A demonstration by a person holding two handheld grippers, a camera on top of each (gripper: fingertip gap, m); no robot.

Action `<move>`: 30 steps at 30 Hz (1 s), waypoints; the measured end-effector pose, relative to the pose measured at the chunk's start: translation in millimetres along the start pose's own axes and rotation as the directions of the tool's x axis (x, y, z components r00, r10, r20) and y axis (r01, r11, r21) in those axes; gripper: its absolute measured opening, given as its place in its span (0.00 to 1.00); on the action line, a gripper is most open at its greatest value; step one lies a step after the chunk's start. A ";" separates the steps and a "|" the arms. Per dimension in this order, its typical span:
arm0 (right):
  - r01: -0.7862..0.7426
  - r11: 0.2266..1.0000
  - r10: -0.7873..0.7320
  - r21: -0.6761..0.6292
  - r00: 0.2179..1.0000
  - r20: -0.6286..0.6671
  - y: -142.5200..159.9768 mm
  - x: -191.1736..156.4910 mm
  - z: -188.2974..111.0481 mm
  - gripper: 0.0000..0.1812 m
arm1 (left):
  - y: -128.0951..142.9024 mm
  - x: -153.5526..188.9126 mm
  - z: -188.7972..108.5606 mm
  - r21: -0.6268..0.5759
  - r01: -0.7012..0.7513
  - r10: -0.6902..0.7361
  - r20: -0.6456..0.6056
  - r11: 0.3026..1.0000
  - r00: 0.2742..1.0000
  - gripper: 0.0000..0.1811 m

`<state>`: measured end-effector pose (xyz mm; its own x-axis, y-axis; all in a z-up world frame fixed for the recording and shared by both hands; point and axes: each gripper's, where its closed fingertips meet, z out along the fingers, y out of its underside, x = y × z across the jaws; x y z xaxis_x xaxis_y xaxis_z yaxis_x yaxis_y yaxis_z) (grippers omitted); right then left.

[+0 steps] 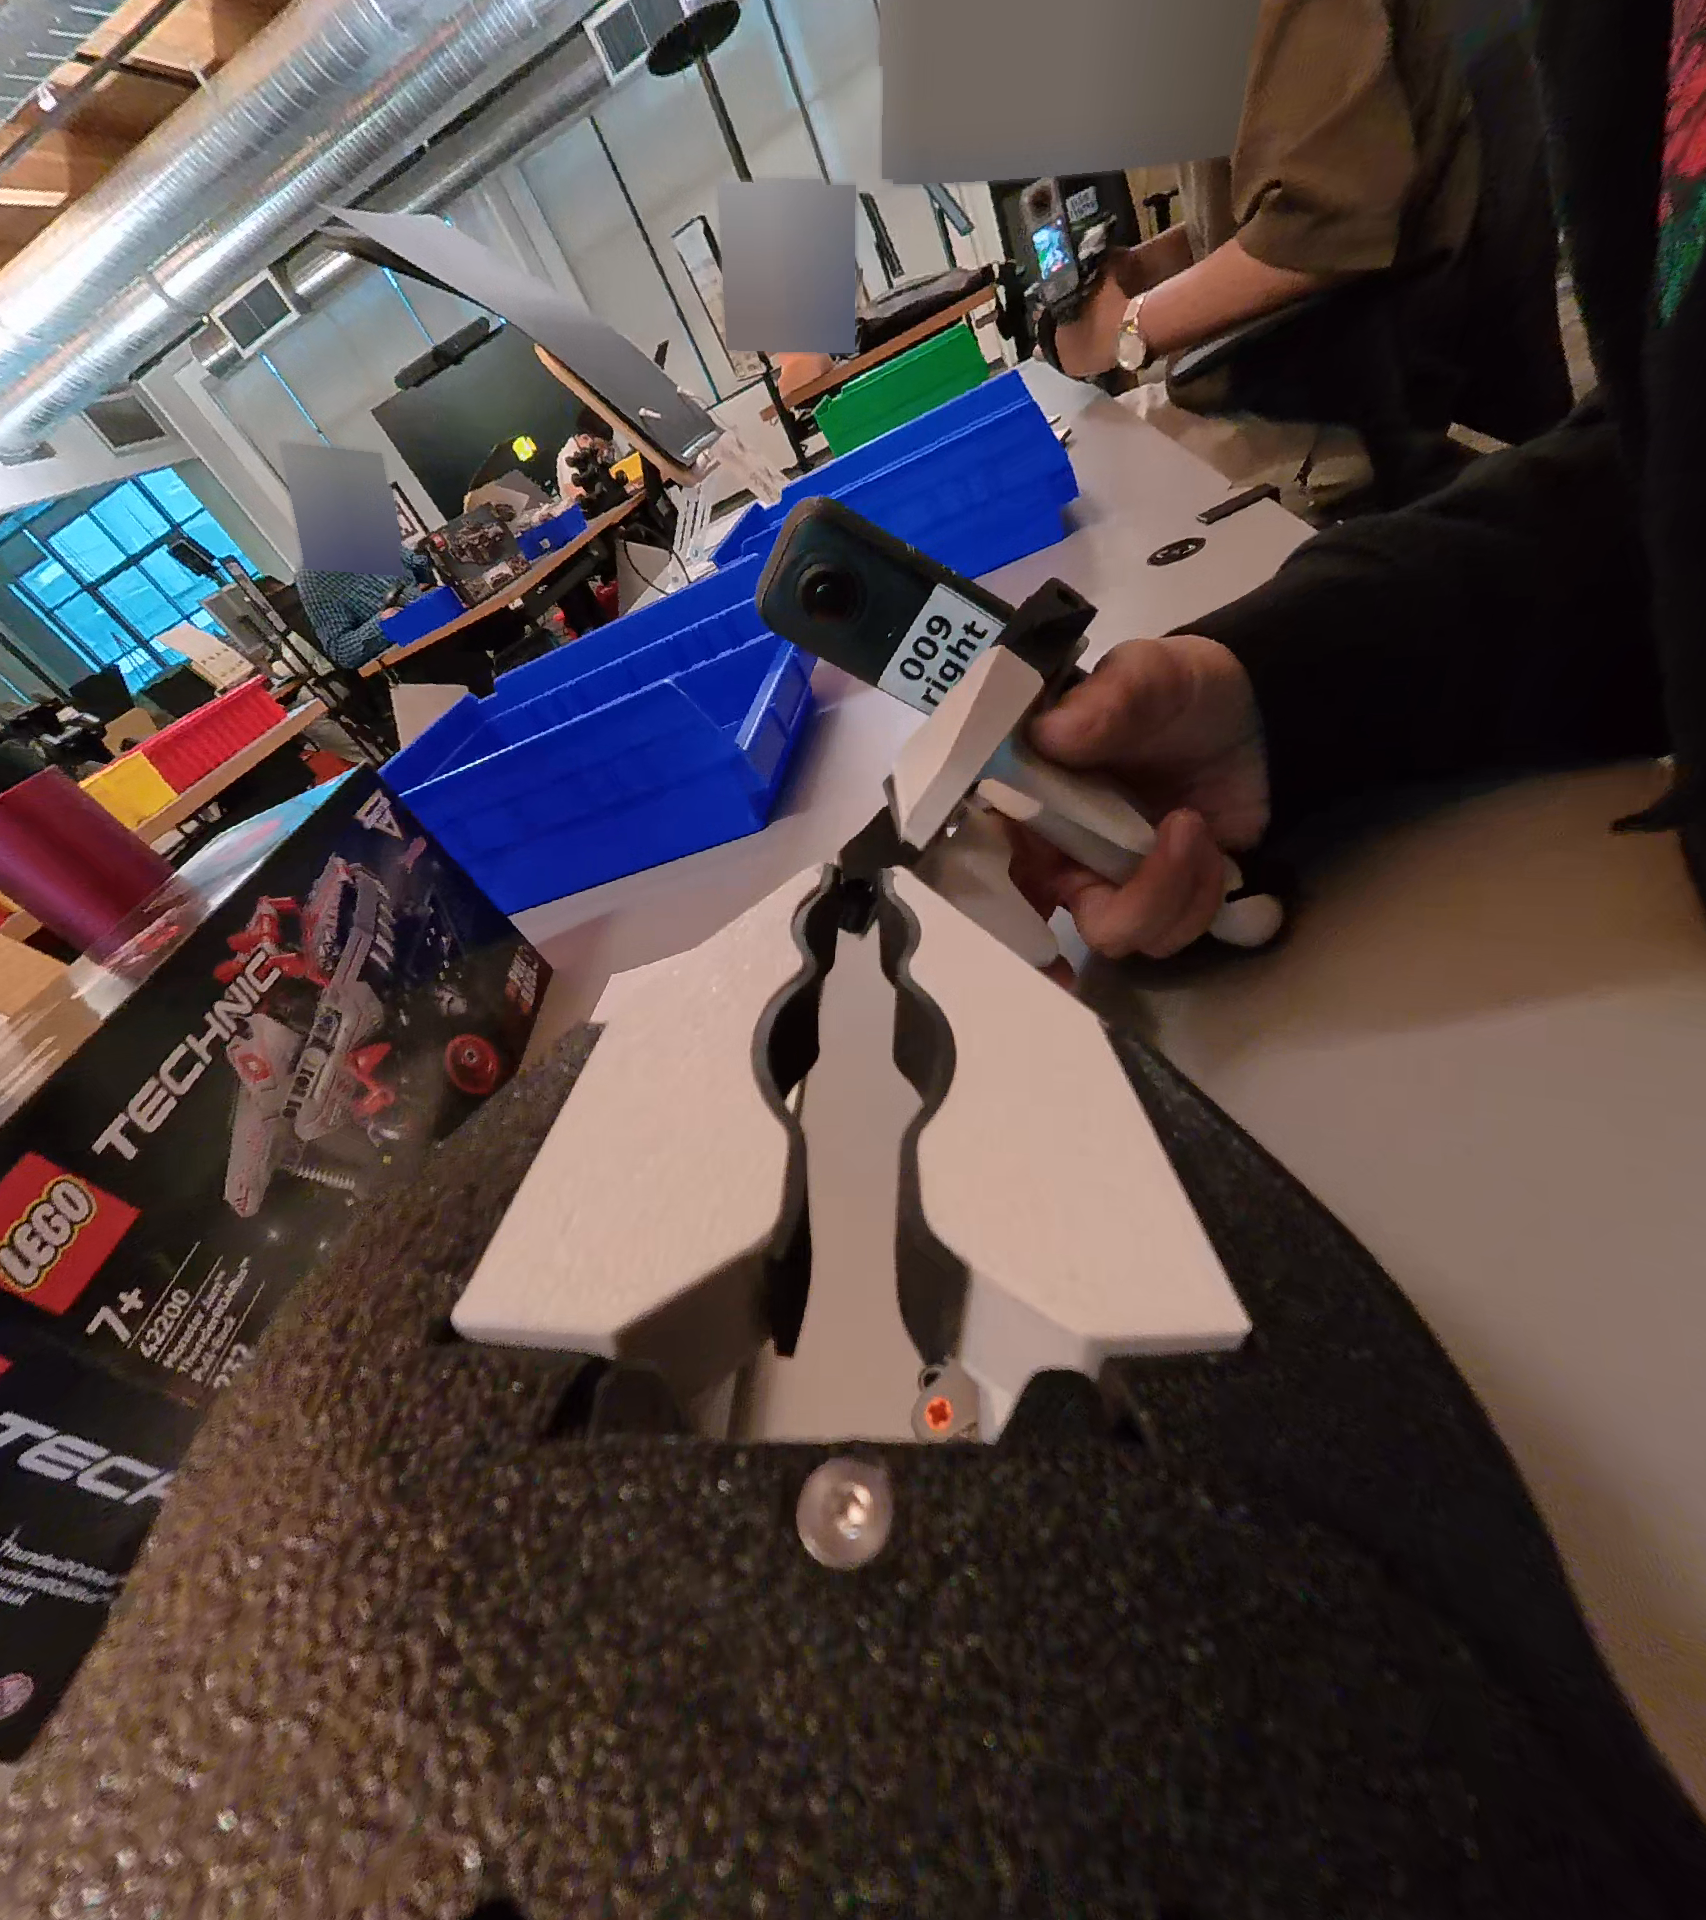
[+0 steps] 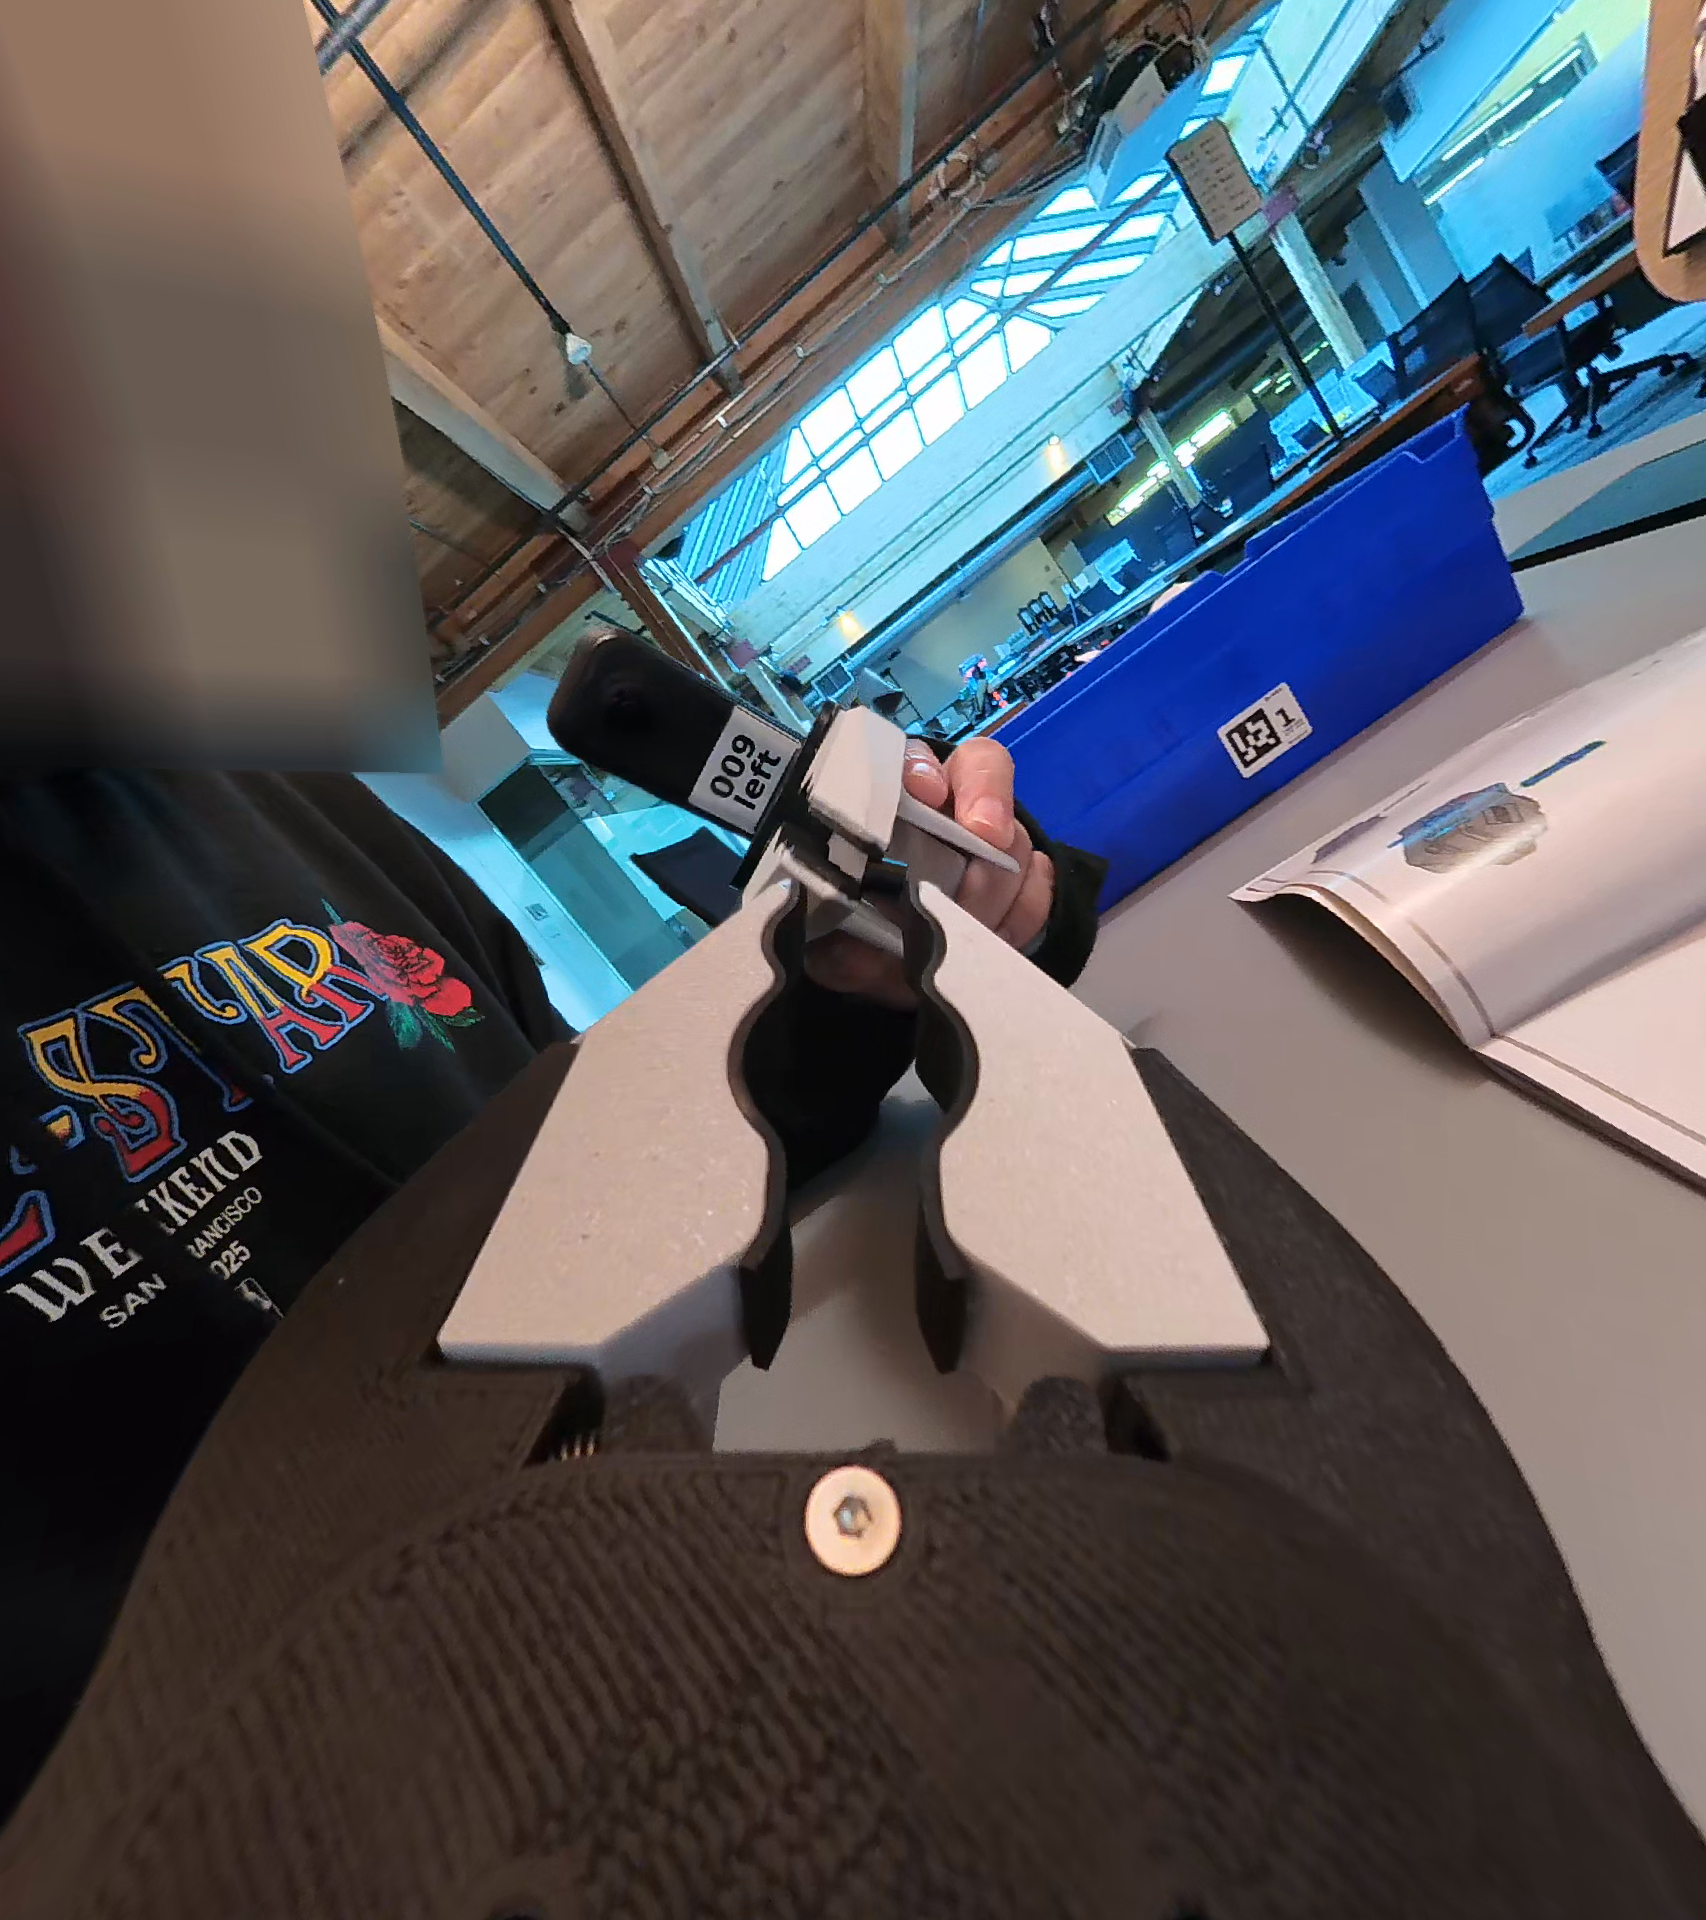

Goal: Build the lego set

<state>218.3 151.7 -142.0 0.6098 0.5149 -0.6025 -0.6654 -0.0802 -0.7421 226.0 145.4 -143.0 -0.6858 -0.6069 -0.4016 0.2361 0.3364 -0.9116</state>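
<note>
Bright window (image 2: 890, 416) daylight, sharp centre, wide-angle bending, mosaic patches at edges

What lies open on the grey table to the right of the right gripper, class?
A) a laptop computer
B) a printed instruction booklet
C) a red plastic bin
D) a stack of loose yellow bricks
B: in the right wrist view a printed instruction booklet lies open, its pages spread, on the grey table, to the right of the right gripper, with a blue plastic bin behind it.
</note>
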 end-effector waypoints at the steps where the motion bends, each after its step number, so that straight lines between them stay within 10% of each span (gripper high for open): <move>1: -0.001 1.000 0.001 -0.002 1.000 -0.003 0.3 0.6 0.2 0.09 | 0.8 -1.2 -0.9 0.002 0.008 -0.008 0.003 1.000 1.000 0.02; 30: 0.006 1.000 -0.005 0.012 1.000 -0.002 -0.8 0.3 0.8 0.06 | -4.7 7.8 -0.5 0.034 0.027 -0.026 -0.043 0.999 0.999 0.02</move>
<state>218.6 152.6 -141.4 0.6145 0.5132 -0.5991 -0.6672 -0.0672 -0.7419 219.2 139.5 -141.8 -0.7205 -0.5840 -0.3740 0.2409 0.2950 -0.9246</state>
